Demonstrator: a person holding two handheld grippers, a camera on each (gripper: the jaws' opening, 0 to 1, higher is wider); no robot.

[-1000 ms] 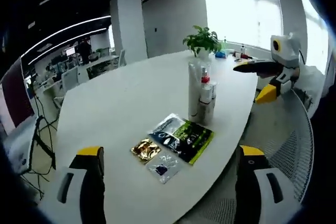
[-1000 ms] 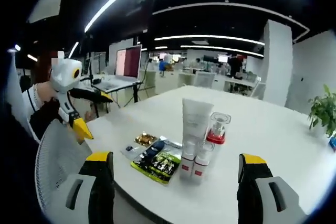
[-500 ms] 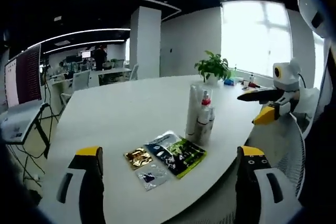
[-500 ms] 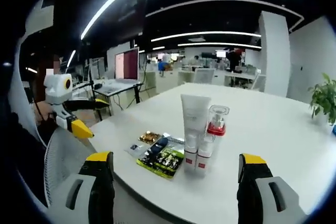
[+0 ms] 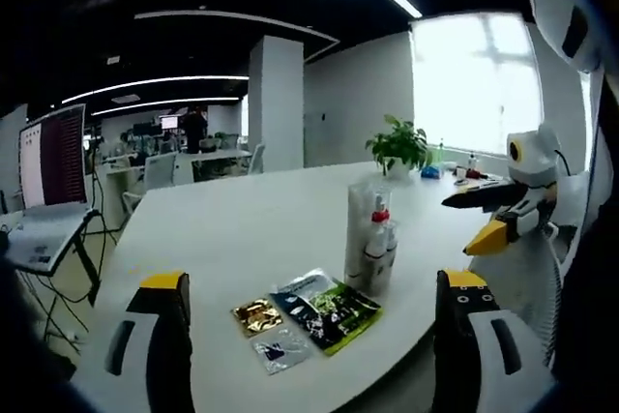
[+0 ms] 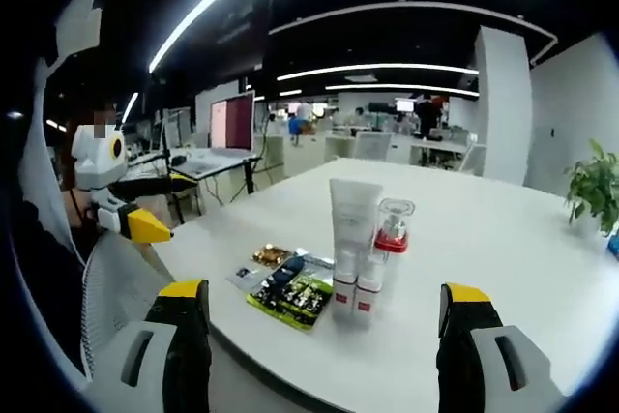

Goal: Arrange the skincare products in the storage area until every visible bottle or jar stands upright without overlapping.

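Your left claw (image 5: 308,336) stands wide open with nothing between its jaws, and your right claw (image 6: 324,340) is just as wide and just as empty; both hang off the near edge of the white table (image 5: 242,229), short of everything on it. Straight ahead of the left claw, nearest you, lie the flat sachets: a gold one (image 5: 255,315), a small clear one (image 5: 279,348) and a dark and green packet (image 5: 325,304), all flat on the table and partly overlapping. Just beyond them is the skincare cluster, and every piece you can see has its long axis vertical: a tall white tube (image 6: 352,218) on its cap, two small white bottles with red labels (image 6: 355,295) pressed together in front of it, and a red-collared bottle with a clear cap (image 6: 390,224) close at the tube's side. From the right claw the cluster sits dead ahead and a little beyond the jaws, so I judge that hand slightly better lined up, though neither is clearly nearer. The pieces look tightly packed, touching or nearly so, and I can't tell if any truly overlap. I see no tray or box holding them. Far back stand a potted plant (image 5: 397,145) and office desks
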